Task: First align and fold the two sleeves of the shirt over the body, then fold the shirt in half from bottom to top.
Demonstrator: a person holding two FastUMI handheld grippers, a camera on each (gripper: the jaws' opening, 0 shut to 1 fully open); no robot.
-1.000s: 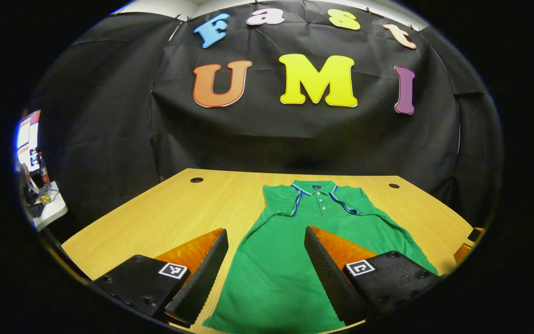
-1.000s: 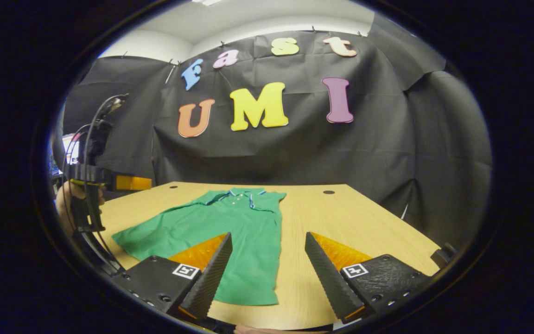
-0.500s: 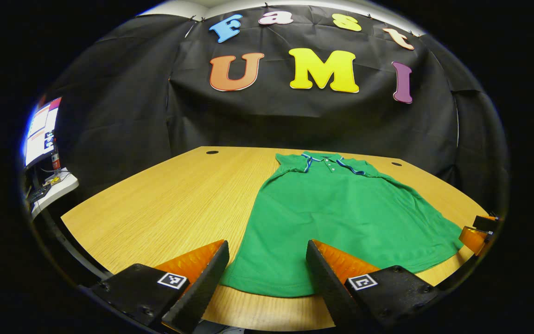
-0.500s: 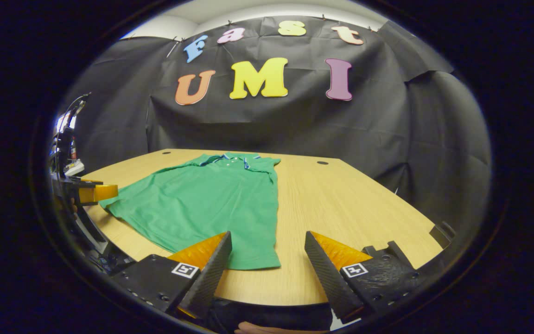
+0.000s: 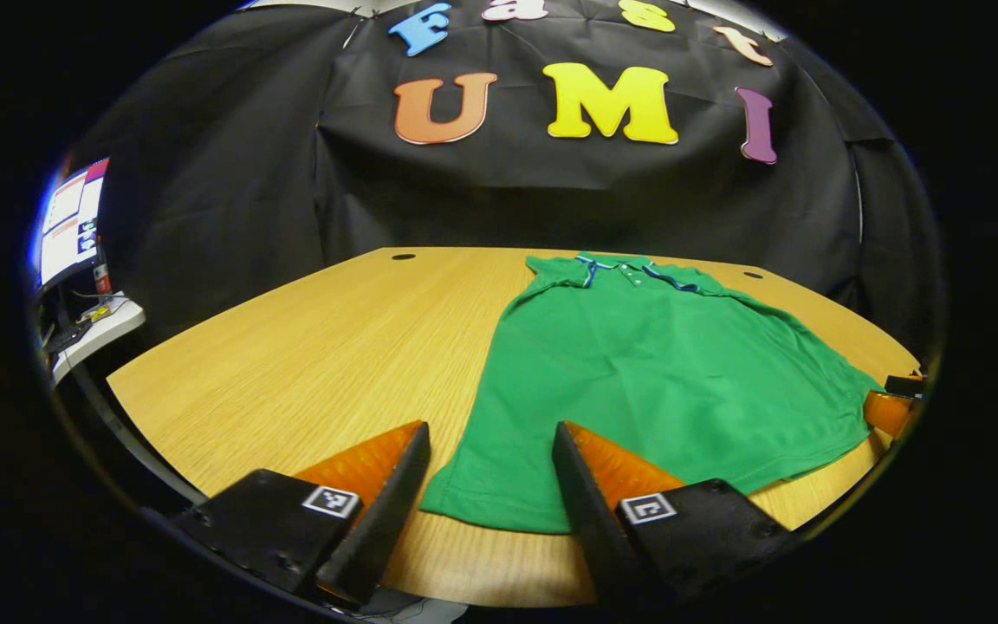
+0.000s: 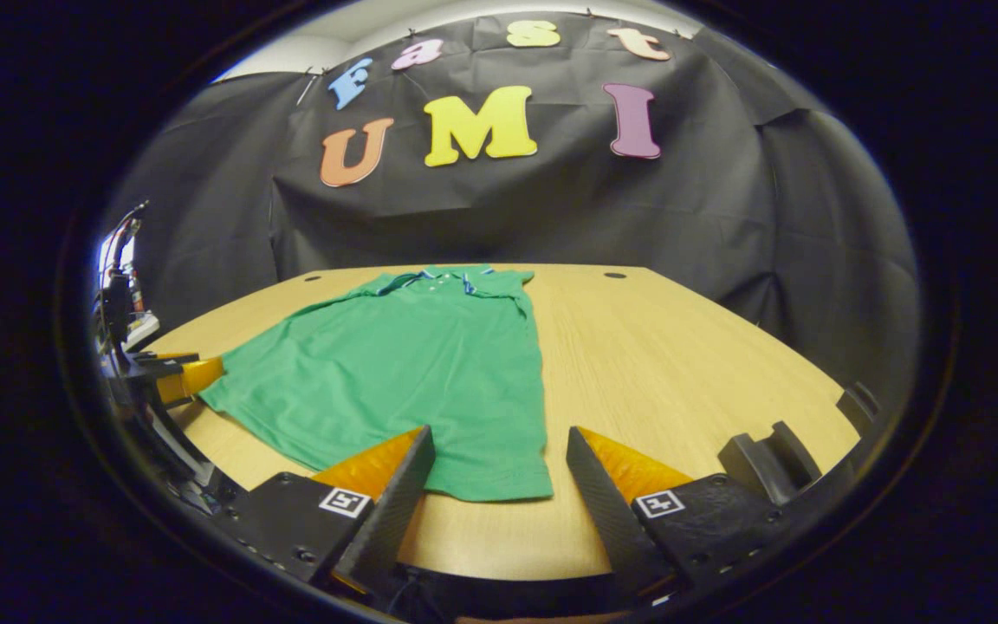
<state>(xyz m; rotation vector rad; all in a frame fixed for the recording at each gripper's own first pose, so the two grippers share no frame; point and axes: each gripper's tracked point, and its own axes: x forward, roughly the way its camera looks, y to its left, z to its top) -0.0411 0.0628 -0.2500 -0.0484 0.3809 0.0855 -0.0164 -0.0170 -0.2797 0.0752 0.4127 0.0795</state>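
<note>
Left gripper view: left claw (image 5: pixel 486 485) gapes, empty, shirt (image 5: pixel 638 364) flat on surface (image 5: pixel 291 364) w/ hem corner just ahead between its 2 fingers. Right claw (image 6: pixel 495 485) same. Soft, light, prob. slides; pinch hem corners.

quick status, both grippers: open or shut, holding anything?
Left gripper: open, holding nothing, near the shirt hem.
Right gripper: open, holding nothing, at the hem corner.

shirt (image 5: pixel 655 373) lies flat on the table (image 5: pixel 308 364), collar toward the far edge.
</note>
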